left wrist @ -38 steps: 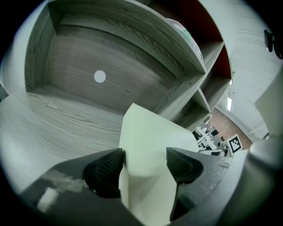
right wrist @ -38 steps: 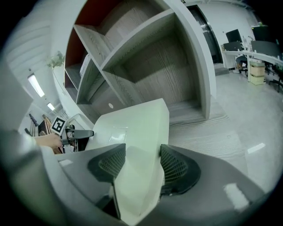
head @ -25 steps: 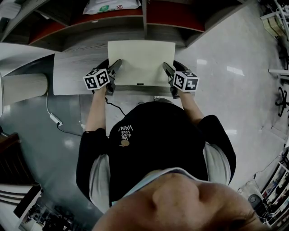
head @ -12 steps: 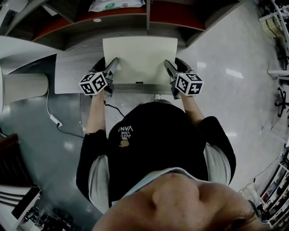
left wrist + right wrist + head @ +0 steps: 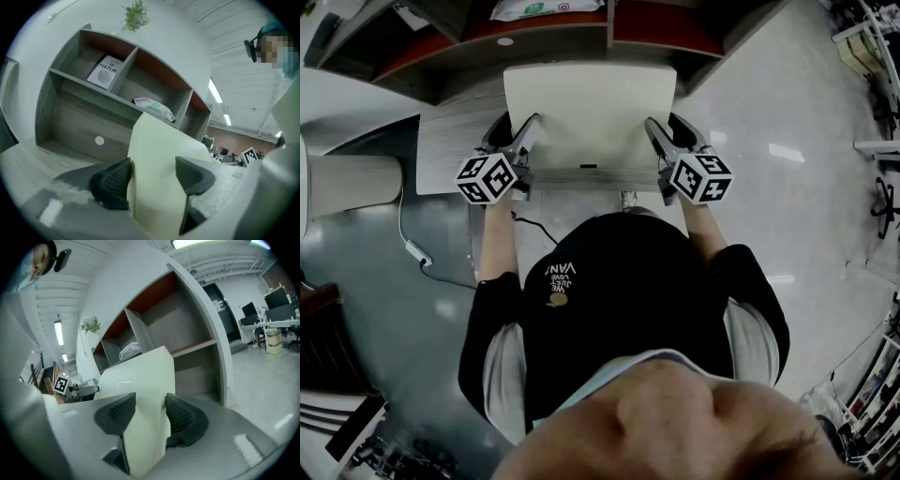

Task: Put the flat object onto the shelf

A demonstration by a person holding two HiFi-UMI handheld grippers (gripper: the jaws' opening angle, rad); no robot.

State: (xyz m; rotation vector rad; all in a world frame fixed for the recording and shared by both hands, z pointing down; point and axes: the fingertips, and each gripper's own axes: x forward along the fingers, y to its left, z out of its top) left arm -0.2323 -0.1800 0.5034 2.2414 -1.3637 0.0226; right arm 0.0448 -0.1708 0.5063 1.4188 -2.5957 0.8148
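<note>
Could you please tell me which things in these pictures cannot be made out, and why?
Head view: the table beneath the flat object is hidden by it; the white packet on the shelf is cut off by the top edge.
Left gripper view: the book has smaller print that is too small to read; the packet's lettering likewise.
Right gripper view: the packet is small and blurred.
</note>
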